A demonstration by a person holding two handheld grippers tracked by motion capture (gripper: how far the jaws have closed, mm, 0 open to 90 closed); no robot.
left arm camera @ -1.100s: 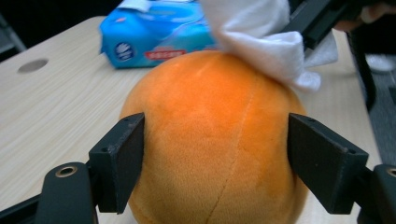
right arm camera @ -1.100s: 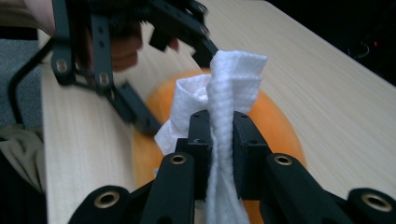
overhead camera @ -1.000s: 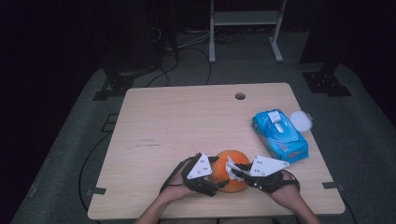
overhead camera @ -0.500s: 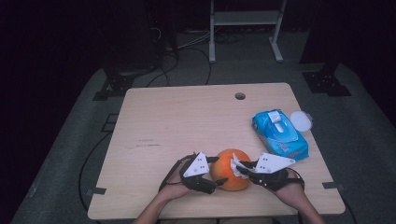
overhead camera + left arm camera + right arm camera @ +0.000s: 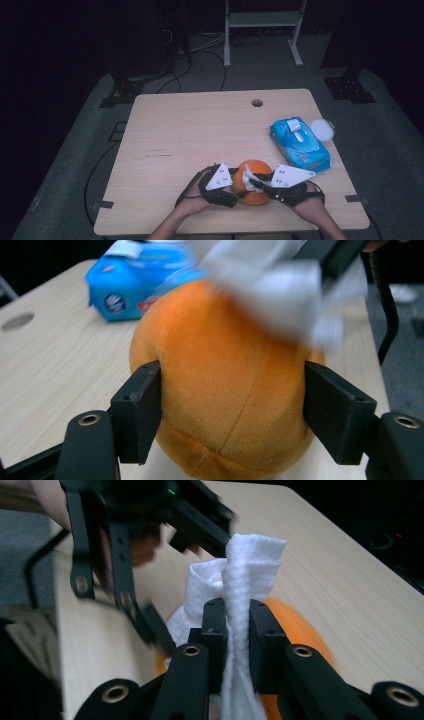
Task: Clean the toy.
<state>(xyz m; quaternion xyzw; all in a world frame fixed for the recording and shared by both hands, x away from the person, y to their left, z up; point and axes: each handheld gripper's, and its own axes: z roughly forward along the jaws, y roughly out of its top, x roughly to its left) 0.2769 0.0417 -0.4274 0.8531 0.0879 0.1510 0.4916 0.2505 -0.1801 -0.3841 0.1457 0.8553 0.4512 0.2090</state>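
I see the orange plush ball (image 5: 253,181) near the front edge of the wooden surface (image 5: 200,130), between my two hands. My left claw (image 5: 232,410) is around the ball from its side: in the left gripper view both black jaws lie against the orange fabric, one on each flank, and they have just been closing on it with the ball between them. So I read the left claw as clamped on the ball.

My right claw (image 5: 235,625) is pressed together on a folded white wipe (image 5: 245,580); the cloth stands up between the jaws and hangs down below them. In the high view this wipe (image 5: 248,176) touches the top of the ball on its right part.

The blue wipes pack (image 5: 299,144) lies on the right side of the surface, near the ball but apart from it, and a white round lid (image 5: 322,130) rests just beside the pack.
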